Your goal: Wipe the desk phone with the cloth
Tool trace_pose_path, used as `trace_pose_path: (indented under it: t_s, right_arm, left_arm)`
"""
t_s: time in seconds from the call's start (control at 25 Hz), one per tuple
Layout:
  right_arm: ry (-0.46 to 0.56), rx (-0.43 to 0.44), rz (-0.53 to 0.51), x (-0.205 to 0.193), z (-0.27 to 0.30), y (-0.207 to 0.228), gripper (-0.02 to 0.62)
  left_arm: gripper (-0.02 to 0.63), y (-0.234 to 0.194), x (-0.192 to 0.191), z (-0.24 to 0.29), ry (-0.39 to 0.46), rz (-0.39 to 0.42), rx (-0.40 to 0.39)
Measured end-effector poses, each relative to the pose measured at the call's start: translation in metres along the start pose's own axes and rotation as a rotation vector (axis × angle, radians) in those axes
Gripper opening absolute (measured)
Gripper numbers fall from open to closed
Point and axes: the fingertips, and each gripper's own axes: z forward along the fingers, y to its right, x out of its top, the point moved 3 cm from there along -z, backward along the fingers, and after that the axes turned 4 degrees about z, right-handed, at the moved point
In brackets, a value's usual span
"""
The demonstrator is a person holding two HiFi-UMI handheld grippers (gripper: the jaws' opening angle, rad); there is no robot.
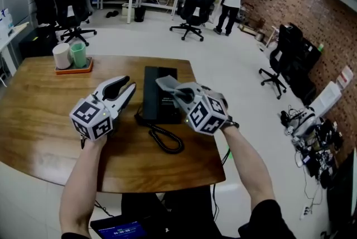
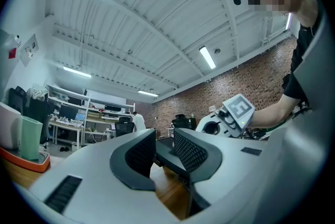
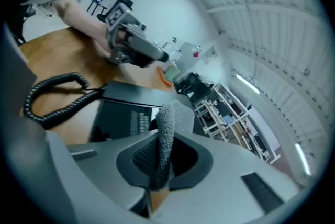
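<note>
1. The desk phone (image 1: 158, 97) lies flat near the middle of the desk (image 1: 39, 115). Its coiled cord (image 1: 163, 138) loops toward you from its near left corner.
2. The cloth (image 1: 165, 83), small and grey, is pinched between the closed fingers of your right gripper (image 1: 174, 92). The right gripper view shows it standing up out of the grip, with the phone's keypad just beyond.
3. In the head view the cloth sits over the far right part of the phone. I cannot tell whether it touches the surface.
4. Your left gripper (image 1: 127, 87) is just left of the phone, fingers apart with nothing between them. It is not steadying the phone.
5. By my reading, you have the cloth in hand and brought to the phone, so the wiping is at most just begun. Nothing on the dark surface shows which parts are covered, so treat the whole top face as left to do.
6. The tray (image 1: 72, 69) with two cups stands at the desk's far left, well apart from your work.
</note>
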Motion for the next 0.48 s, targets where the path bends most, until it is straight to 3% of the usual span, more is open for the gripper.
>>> trace_pose_path:
  t_s: [0.32, 0.4, 0.48]
  right_arm:
    - [0.028, 0.204, -0.036, 0.003, -0.051, -0.089, 0.025]
    - [0.068, 0.214, 0.022, 0.006, -0.066, -0.093, 0.025]
    - [0.152, 0.163, 0.126, 0.013, -0.084, -0.082, 0.025]
  left_arm:
    - [0.1, 0.0, -0.005, -0.003, -0.012, -0.021, -0.003]
    - [0.1, 0.003, -0.008, -0.004, -0.017, -0.027, -0.015]
    - [0.1, 0.006, -0.009, -0.006, -0.02, -0.032, -0.031]
